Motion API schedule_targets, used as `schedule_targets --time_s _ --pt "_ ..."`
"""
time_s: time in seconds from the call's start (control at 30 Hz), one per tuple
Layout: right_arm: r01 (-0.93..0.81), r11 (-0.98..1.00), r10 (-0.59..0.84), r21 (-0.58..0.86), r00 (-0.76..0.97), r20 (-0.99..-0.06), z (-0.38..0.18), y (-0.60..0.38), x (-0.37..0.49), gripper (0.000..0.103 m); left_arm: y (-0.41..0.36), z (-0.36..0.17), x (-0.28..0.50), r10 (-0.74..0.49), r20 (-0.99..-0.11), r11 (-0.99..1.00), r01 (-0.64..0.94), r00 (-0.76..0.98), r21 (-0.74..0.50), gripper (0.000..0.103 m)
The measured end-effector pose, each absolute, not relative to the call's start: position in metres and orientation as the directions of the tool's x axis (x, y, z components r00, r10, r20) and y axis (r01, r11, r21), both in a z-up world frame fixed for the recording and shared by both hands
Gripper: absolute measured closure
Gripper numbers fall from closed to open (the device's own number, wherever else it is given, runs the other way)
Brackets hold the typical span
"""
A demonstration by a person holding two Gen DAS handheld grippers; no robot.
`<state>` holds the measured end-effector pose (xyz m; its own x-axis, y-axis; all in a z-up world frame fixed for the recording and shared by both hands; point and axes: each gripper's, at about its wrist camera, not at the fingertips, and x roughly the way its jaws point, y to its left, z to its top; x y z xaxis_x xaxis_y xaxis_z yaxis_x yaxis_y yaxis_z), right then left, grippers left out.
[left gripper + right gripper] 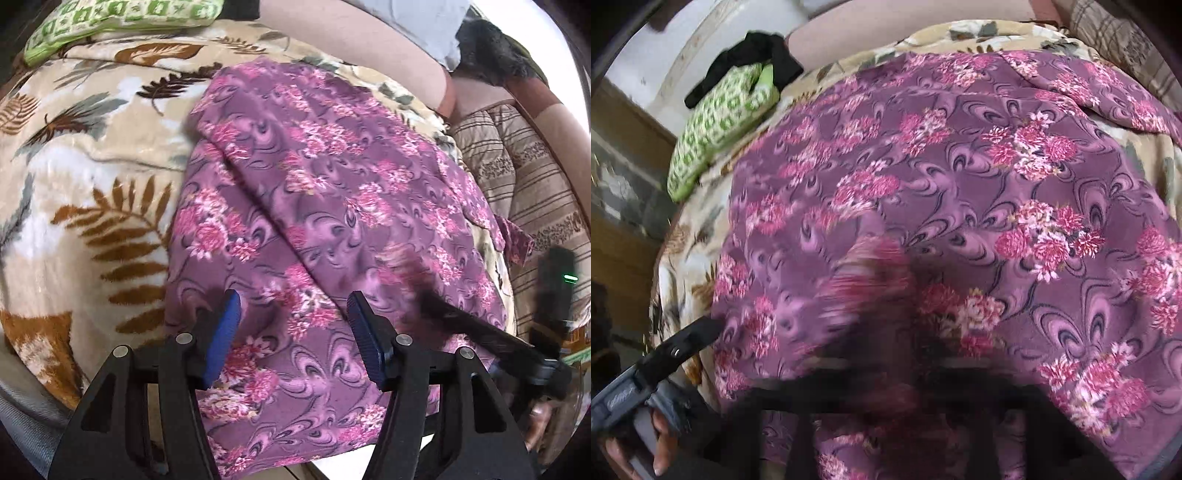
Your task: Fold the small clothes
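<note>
A purple garment with pink flowers (325, 192) lies spread over a beige leaf-print blanket (85, 162). It fills most of the right wrist view (960, 206). My left gripper (293, 314) hovers over the garment's near part, its blue pads wide apart and empty. My right gripper (905, 354) is a dark motion blur at the bottom of its own view, with a blurred bunch of the purple fabric rising between its fingers. It also shows as a dark streak in the left wrist view (476, 325), on the garment's right edge.
A green patterned cushion (122, 22) lies at the blanket's far left, also in the right wrist view (720, 118) with a black cloth (753, 55) on it. A striped brown quilt (524, 192) lies to the right. A person's arm (369, 48) crosses the back.
</note>
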<state>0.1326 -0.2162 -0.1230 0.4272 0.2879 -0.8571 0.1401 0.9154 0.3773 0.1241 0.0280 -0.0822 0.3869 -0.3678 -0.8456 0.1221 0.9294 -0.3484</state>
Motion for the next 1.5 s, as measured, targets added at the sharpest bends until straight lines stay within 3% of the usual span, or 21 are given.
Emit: schedule_targets --time_s 0.13,0.3,0.43,0.6,0.67,0.73,0.8,0.83,0.87,1.0,1.13,1.3,1.33,1.37,1.43,1.47,1.5 --pt "0.127 0.924 0.243 0.359 0.530 -0.812 -0.094 -0.236 0.098 0.094 0.025 -0.087 0.127 -0.348 -0.855 0.937 0.123 0.385 -0.326 0.043" --pt "0.154 0.950 0.190 0.272 0.405 -0.894 -0.139 -0.237 0.105 0.094 0.011 -0.094 0.130 -0.327 -0.869 0.945 0.152 0.370 -0.291 0.043" --pt "0.132 0.944 0.190 0.303 0.534 -0.824 -0.107 -0.244 0.100 0.094 0.012 -0.091 0.131 -0.323 -0.867 0.946 0.163 0.379 -0.281 0.043" --pt "0.188 0.947 0.156 0.261 0.442 -0.883 -0.129 -0.249 0.104 0.094 0.046 -0.079 0.167 -0.367 -0.846 0.919 0.011 0.386 -0.394 0.043" --pt "0.162 0.929 0.217 0.332 0.487 -0.846 -0.112 -0.257 0.097 0.094 0.061 -0.069 0.184 -0.363 -0.838 0.909 -0.043 0.407 -0.415 0.043" --pt "0.121 0.941 0.189 0.317 0.590 -0.785 -0.075 -0.257 0.086 0.090 0.078 -0.058 0.208 -0.358 -0.828 0.899 -0.080 0.432 -0.431 0.043" --pt "0.090 0.964 0.123 0.251 0.686 -0.717 -0.039 -0.257 0.076 0.058 0.089 -0.056 0.233 -0.352 -0.832 0.892 -0.116 0.428 -0.437 0.043" --pt "0.068 0.966 0.125 0.249 0.722 -0.681 -0.028 -0.252 0.077 0.014 0.093 -0.058 0.245 -0.348 -0.841 0.890 -0.136 0.415 -0.435 0.043" --pt "0.026 0.965 0.153 0.262 0.755 -0.638 -0.018 -0.251 0.079 0.000 0.098 -0.062 0.260 -0.344 -0.851 0.883 -0.172 0.396 -0.437 0.043" --pt "-0.125 0.946 0.303 0.300 0.673 -0.675 -0.010 -0.235 0.152 0.000 0.110 -0.096 0.302 -0.433 -0.834 0.812 -0.253 0.343 -0.526 0.043" --pt "-0.198 0.877 0.474 0.438 0.504 -0.722 -0.039 -0.220 0.279 0.001 0.112 -0.135 0.302 -0.525 -0.799 0.722 -0.345 0.292 -0.600 0.048" --pt "-0.175 0.855 0.519 0.488 0.270 -0.811 -0.089 -0.170 0.418 0.005 0.108 -0.137 0.306 -0.570 -0.741 0.645 -0.365 0.355 -0.671 0.049" --pt "-0.142 0.841 0.540 0.521 0.208 -0.815 -0.105 -0.163 0.443 0.009 0.105 -0.138 0.309 -0.572 -0.744 0.653 -0.359 0.345 -0.668 0.051" --pt "-0.096 0.856 0.516 0.508 0.201 -0.833 -0.119 -0.159 0.465 0.020 0.102 -0.139 0.312 -0.571 -0.747 0.657 -0.356 0.342 -0.665 0.056" --pt "-0.067 0.904 0.426 0.422 0.203 -0.882 -0.136 -0.151 0.491 0.021 0.102 -0.140 0.314 -0.557 -0.755 0.663 -0.363 0.346 -0.655 0.076" --pt "-0.064 0.916 0.401 0.396 0.179 -0.898 -0.148 -0.146 0.502 0.022 0.102 -0.141 0.313 -0.560 -0.751 0.658 -0.364 0.350 -0.660 0.081" --pt "-0.042 0.917 0.398 0.396 0.153 -0.905 -0.159 -0.145 0.509 0.034 0.106 -0.142 0.312 -0.574 -0.733 0.631 -0.373 0.365 -0.680 0.082"
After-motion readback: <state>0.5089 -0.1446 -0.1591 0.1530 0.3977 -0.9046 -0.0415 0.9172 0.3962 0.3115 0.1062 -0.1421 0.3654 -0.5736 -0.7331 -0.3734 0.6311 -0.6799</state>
